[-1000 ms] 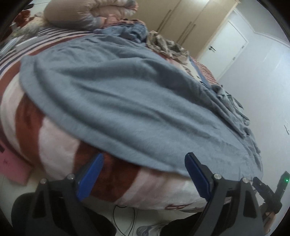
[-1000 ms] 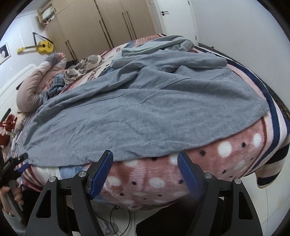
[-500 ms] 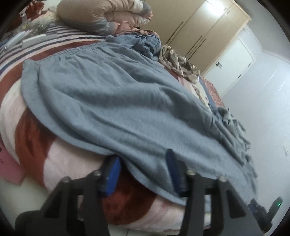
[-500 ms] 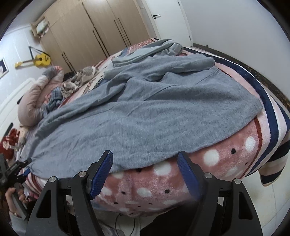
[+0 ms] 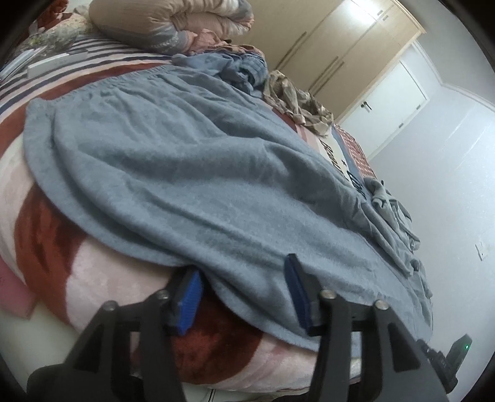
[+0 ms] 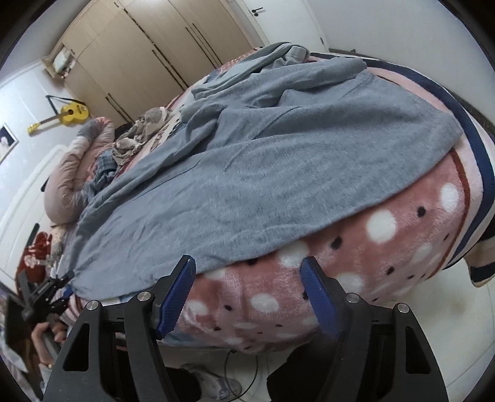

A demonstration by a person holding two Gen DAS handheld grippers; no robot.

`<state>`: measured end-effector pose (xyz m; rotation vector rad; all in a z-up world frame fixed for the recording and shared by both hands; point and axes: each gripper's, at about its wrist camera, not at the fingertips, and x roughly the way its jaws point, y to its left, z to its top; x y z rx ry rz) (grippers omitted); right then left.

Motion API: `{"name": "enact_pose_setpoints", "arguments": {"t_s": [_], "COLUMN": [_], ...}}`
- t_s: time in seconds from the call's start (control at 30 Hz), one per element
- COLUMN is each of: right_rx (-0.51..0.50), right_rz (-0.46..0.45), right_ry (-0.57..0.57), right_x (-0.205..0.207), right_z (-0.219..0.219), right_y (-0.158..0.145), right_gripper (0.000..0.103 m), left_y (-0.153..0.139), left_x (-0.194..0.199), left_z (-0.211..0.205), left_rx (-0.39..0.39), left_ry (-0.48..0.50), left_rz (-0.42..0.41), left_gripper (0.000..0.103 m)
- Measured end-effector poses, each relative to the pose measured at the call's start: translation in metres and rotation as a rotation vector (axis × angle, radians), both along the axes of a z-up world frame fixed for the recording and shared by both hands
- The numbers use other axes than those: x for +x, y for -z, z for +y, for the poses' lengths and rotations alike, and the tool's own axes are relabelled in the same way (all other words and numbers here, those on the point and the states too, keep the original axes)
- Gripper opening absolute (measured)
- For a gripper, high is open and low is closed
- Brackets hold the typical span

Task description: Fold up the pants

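Observation:
The grey-blue pants lie spread along the near side of the bed; they also show in the right wrist view. My left gripper is open, its jaws straddling the pants' near edge: one blue pad sits under the cloth, the other on top. In the right wrist view the left gripper shows at the pants' left end. My right gripper is open and empty, a little below the pants' hem, over the spotted blanket.
The bed carries a pink spotted and striped blanket, a rolled duvet, a blue garment, a patterned cloth and more grey cloth. Wardrobes and a yellow guitar stand behind.
My left gripper has moved forward to the bed edge, and its jaws have narrowed around the pants' edge. My right gripper has moved closer to the hem and stayed open.

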<state>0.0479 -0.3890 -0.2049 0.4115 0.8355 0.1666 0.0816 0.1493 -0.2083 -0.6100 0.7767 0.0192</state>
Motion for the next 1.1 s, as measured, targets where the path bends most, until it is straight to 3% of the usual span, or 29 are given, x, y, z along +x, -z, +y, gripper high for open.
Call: {"name": "enact_pose_setpoints", "arguments": {"t_s": [0.17, 0.27, 0.37, 0.43, 0.53, 0.83, 1.1], "right_rx": [0.071, 0.102, 0.108, 0.126, 0.157, 0.107, 0.089], "right_rz": [-0.04, -0.035, -0.034, -0.028, -0.043, -0.113, -0.134], "right_ry": [-0.027, 0.006, 0.06, 0.101, 0.12, 0.08, 0.043], "right_x": [0.016, 0.025, 0.028, 0.028, 0.024, 0.022, 0.034], "right_z": [0.005, 0.002, -0.004, -0.011, -0.021, -0.017, -0.013], "right_y": [-0.005, -0.005, -0.005, -0.003, -0.002, -0.035, -0.066], "right_gripper": [0.067, 0.061, 0.039, 0.019, 0.007, 0.003, 0.003], "left_y": [-0.003, -0.003, -0.003, -0.004, -0.007, -0.033, -0.069], "left_x": [0.008, 0.013, 0.016, 0.016, 0.013, 0.009, 0.02], "left_z": [-0.007, -0.006, -0.004, -0.002, -0.002, -0.009, -0.007], "left_rx": [0.022, 0.009, 0.022, 0.041, 0.072, 0.181, 0.201], "left_ry": [0.026, 0.022, 0.011, -0.003, -0.011, 0.006, 0.031], "left_rz": [0.0, -0.006, -0.002, -0.001, -0.007, -0.052, -0.094], "left_gripper": [0.051, 0.047, 0.033, 0.022, 0.015, 0.012, 0.012]}}
